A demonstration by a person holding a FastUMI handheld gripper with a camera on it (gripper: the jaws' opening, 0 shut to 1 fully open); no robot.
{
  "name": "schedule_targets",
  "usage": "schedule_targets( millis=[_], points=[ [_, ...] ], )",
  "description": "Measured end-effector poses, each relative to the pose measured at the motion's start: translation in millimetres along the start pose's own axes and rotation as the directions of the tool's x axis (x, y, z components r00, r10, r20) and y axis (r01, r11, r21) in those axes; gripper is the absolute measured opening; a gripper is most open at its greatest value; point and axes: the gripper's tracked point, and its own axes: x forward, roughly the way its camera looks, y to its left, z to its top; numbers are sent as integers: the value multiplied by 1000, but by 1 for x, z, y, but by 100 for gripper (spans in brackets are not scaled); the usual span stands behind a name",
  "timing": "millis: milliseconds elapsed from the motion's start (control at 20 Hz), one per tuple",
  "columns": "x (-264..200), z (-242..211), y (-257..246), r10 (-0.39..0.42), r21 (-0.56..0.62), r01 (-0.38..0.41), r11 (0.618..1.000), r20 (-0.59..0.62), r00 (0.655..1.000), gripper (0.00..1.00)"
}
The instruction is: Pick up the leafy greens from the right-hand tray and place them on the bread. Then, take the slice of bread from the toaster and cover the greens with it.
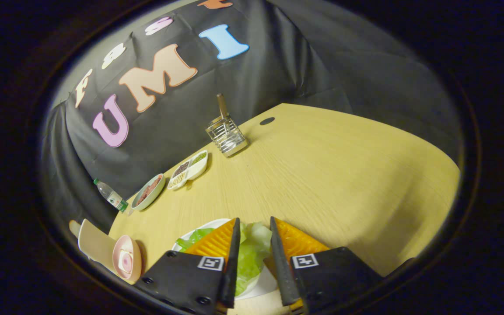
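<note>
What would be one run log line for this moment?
step: pick greens | gripper: open, fingers either side of leafy greens | greens: on white tray | toaster: far, bread in slot

I can read no text: a square coded marker sits on each gripper [254,218] finger, bottom centre; the bottle [111,195] label is too small.

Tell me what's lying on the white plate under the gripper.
Leafy greens lie on the white plate, between the fingers of the gripper, which stand apart around them. The fingers cover much of the plate, so anything else on it is hidden.
</note>
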Motion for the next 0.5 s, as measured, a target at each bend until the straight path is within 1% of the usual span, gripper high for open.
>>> schedule_targets(
  millis=[150,200,250,350,400,450,500],
  points=[
    [-1,0,-1,3,7,-3,1000,-6,1000,29],
    [0,4,7,49,20,-49,999,-4,999,24],
    [-5,3,7,39,20,-39,999,-3,999,19],
    [-5,5,11,43,20,-43,999,6,999,10],
    [-12,9,15,54,7,-54,999,18,998,7],
    [-9,10,16,43,-3,-43,999,23,999,3],
    [-10,13,20,48,-7,-48,999,27,998,3]
  ],
)
